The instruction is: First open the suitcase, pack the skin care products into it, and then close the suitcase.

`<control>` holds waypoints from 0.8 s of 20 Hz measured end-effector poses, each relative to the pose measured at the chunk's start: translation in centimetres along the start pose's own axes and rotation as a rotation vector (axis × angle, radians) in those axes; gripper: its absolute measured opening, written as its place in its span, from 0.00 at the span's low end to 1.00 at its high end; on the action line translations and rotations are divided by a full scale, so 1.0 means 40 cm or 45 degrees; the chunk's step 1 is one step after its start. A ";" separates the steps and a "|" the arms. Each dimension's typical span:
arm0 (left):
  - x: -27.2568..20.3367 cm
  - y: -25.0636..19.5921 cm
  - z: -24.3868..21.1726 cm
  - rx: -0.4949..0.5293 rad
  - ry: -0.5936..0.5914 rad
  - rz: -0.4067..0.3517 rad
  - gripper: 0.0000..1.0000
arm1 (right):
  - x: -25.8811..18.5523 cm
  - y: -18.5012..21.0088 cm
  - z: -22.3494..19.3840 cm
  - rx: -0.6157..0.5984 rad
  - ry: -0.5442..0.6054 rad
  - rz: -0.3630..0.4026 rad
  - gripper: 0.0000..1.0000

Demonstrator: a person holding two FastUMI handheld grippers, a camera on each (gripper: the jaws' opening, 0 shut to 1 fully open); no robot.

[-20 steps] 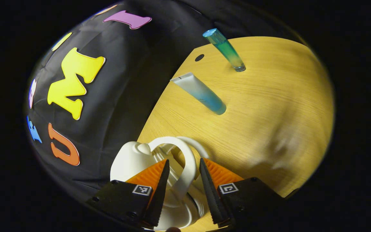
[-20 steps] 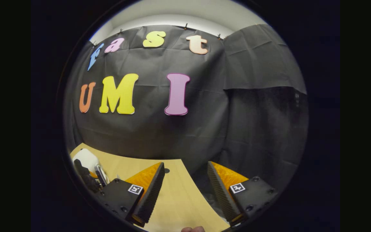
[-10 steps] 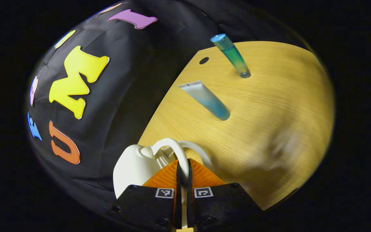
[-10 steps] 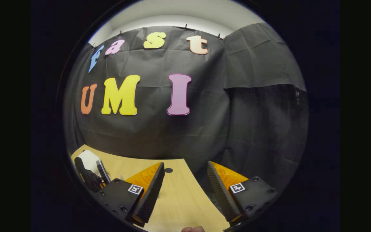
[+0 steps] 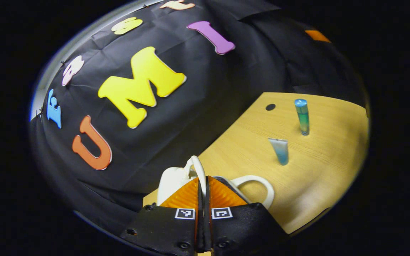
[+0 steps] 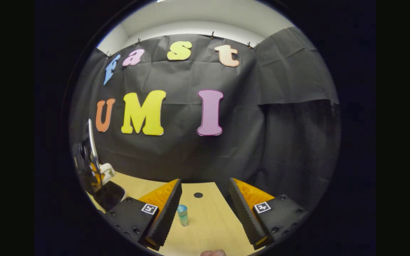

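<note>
My left gripper [image 5: 202,180] is shut on one thin white handle [image 5: 198,166] of the small white suitcase [image 5: 171,181], holding that half lifted. The second white handle [image 5: 258,180] loops out to the right just above the table. Farther on the table stand a blue-and-white tube [image 5: 279,151] and a blue-green bottle [image 5: 301,115]. My right gripper [image 6: 204,183] is open over the table with nothing between its fingers. The blue-green bottle [image 6: 182,214] stands beyond its left finger. At the far left of the right gripper view, the left gripper [image 6: 90,167] holds the white suitcase part [image 6: 107,170].
The wooden table [image 5: 319,177] has a small dark hole [image 5: 270,106] near its far edge, close to the black cloth wall. That hole [image 6: 198,195] also lies ahead of the right gripper. Bare tabletop lies around the two products.
The left gripper closed on the suitcase handle and lifted it, swinging up and back from the products. The right gripper tipped down slightly, bringing the bottle into its view.
</note>
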State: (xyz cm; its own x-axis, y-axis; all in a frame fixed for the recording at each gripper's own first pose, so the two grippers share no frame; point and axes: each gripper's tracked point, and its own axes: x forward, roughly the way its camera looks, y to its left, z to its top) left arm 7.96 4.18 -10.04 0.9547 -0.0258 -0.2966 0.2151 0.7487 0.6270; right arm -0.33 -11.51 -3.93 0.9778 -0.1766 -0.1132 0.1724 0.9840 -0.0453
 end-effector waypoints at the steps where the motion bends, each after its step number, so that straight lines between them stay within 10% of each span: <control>1: -0.008 0.064 -0.008 -0.062 -0.016 0.023 0.02 | 0.001 0.019 0.007 0.002 -0.005 0.018 0.79; 10: -0.030 0.614 -0.411 -0.564 -0.003 0.387 0.03 | -0.018 0.185 0.048 -0.052 -0.020 0.132 0.79; 16: 0.058 0.650 -0.756 -0.957 0.178 0.396 0.03 | -0.041 0.320 -0.007 -0.077 0.070 0.196 0.79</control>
State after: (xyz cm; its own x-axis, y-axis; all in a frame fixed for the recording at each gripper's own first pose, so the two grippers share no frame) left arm 9.54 43.62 -16.20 0.9029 0.3009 -0.3068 -0.2970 0.9529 0.0605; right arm 0.26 1.37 -4.62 0.9838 -0.0264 -0.1772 0.0119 0.9965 -0.0825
